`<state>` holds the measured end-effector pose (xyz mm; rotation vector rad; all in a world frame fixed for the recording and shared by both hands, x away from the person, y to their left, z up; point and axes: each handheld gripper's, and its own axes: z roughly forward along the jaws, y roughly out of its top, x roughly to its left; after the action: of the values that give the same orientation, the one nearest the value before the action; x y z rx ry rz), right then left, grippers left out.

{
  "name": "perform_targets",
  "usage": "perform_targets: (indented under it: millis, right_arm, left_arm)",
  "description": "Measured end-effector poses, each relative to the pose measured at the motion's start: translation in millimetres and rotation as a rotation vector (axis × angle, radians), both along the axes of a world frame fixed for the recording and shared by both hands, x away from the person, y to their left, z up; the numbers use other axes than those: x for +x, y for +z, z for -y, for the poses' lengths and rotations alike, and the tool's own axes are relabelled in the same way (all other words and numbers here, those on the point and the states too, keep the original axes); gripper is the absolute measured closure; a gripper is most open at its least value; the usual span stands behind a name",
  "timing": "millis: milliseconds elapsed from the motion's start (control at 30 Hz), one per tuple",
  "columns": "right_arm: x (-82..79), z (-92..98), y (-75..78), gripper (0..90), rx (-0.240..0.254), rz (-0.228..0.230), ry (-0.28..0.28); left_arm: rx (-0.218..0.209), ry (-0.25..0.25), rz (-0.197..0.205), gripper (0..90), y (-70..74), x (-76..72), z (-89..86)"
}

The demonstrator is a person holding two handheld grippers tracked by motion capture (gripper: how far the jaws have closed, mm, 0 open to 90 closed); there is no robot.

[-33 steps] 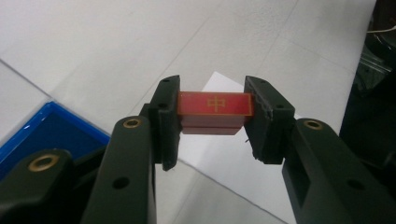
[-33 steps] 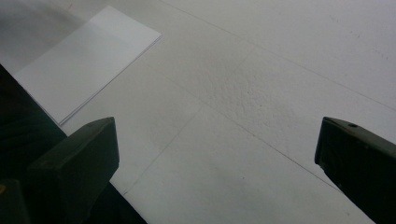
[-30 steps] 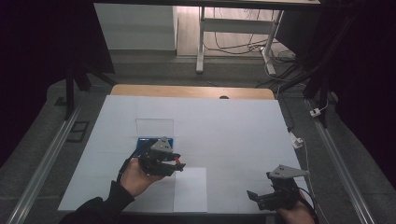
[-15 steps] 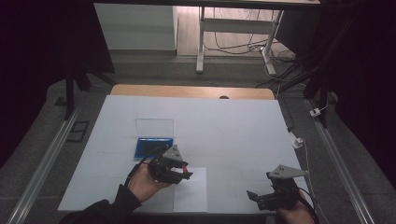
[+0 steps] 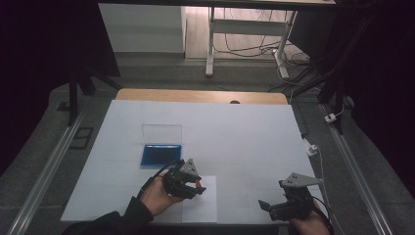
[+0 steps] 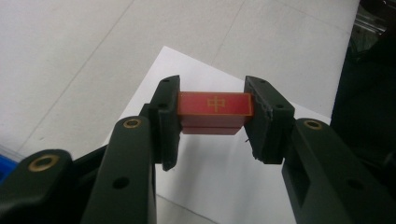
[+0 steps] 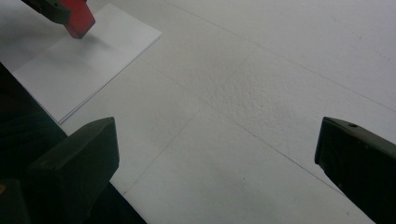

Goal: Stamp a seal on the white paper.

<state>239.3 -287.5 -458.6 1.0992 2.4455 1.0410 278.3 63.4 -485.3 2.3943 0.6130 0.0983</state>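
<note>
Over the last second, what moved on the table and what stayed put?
The left gripper, shut on the red stamp, drew back from the blue ink pad case to above the white paper. The right gripper stayed open near the table's front edge; the case did not move.

Lab: foam-covered table (image 5: pixel 244 132), rails (image 5: pixel 44 171), floor cables (image 5: pixel 244 49).

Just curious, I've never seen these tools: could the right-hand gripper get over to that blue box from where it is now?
Probably yes: the right gripper is open and empty, and the table between it and the blue box looks bare.
</note>
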Motion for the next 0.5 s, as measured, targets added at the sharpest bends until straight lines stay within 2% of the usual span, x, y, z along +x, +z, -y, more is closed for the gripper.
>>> perform_targets:
  millis: [500]
  right_arm:
    - [-0.1, 0.2, -0.1, 0.2, 0.002, 0.001, 0.000]
  left_arm:
    - [0.032, 0.008, -0.012, 58.2, -15.8, 2.9, 7.0]
